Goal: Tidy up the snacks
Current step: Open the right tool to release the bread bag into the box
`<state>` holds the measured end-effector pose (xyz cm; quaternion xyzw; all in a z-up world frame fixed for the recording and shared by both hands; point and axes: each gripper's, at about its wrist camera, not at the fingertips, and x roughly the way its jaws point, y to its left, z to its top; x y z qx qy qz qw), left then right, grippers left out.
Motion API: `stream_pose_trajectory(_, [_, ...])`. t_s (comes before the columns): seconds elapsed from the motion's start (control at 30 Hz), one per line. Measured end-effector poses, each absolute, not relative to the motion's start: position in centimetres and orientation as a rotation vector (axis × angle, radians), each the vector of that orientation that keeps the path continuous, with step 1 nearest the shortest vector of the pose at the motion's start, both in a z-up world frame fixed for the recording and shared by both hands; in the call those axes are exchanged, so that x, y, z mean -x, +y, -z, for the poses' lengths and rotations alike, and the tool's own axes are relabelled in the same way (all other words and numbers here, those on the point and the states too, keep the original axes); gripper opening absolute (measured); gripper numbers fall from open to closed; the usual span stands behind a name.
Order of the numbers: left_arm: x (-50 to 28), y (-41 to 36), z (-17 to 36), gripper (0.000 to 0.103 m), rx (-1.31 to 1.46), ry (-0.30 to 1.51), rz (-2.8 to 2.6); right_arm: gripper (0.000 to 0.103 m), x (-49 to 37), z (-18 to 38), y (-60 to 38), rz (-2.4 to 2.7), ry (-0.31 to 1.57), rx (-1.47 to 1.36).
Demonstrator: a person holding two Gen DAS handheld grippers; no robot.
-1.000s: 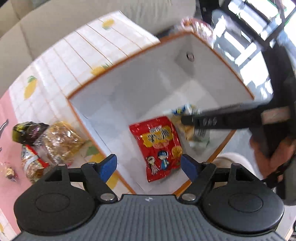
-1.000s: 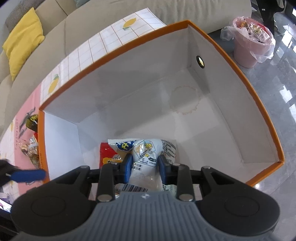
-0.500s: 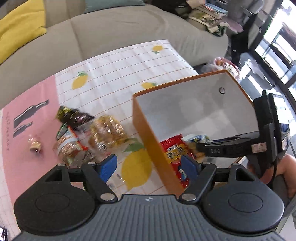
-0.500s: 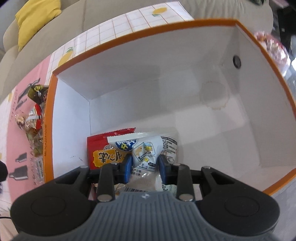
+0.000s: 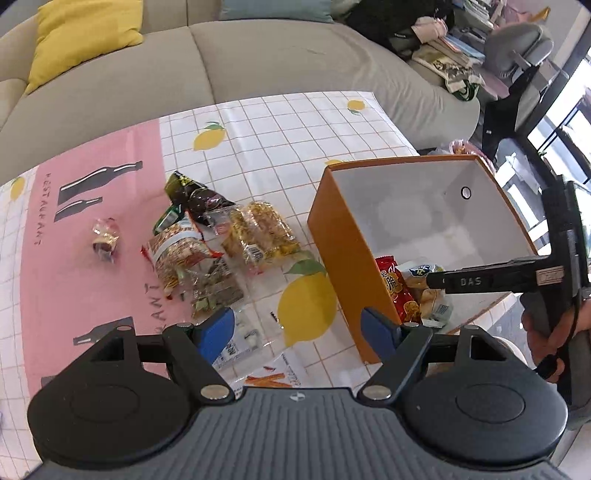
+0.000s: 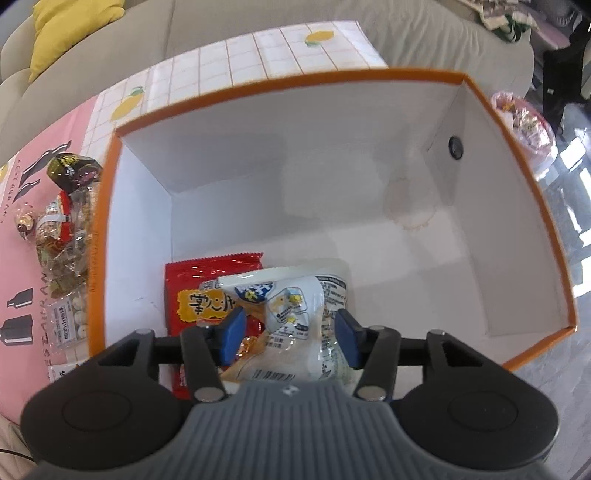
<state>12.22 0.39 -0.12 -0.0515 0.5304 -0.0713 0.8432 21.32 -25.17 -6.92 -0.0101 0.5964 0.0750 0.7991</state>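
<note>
A white snack packet (image 6: 295,317) lies inside the orange box (image 6: 517,177), at the box's near left corner, overlapping a red snack packet (image 6: 207,280) on the white floor of the box. The right tool (image 6: 290,334) hangs over the white packet with its blue pads spread to either side of it, released and gripping nothing. Seen from the left wrist camera, the same white packet (image 5: 424,275) and red packet (image 5: 397,291) sit low against the box's (image 5: 340,243) orange wall, with the right tool's black finger reaching in above them.

The box stands at the right edge of the bench (image 5: 295,122), which is covered by a white grid cloth with lemon prints and a pink panel. To the box's left, more snacks lie loose on the bench: a clear bag of golden biscuits (image 5: 260,232), a nut packet (image 5: 177,254), a dark wrapper (image 5: 197,194) and a small wrapped candy (image 5: 105,240) set apart on the pink panel. The left tool (image 5: 297,328) hovers above the bench just beside the box, pads wide apart and empty. A grey sofa (image 5: 258,62) with a yellow cushion (image 5: 81,33) runs behind the bench.
</note>
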Motion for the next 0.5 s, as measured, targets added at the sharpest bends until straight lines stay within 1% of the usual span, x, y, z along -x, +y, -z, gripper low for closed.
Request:
stream_pose_trajectory(0.03, [-11.9,0.8,0.0,0.089,0.127,1.116,0.157,0.058,-21.2,6.4,-25.2,-0.163,1.269,0.024])
stream_pose_trajectory(0.23, [-9.4,2.9,-0.9,0.089,0.136,1.058,0.141,0.065,-18.4,2.1,-23.8,-0.190,1.144,0.013])
stream_pose_trajectory(0.4, [-7.4,5.6,-0.8,0.089,0.191,1.049,0.116,0.066,-14.6,-1.4,-21.6,-0.259,1.003,-0.031])
stream_pose_trajectory(0.5, [-6.3,6.9,-0.3,0.089,0.215,1.051,0.103,0.066,-12.4,-2.4,-19.7,-0.310,0.924,-0.029])
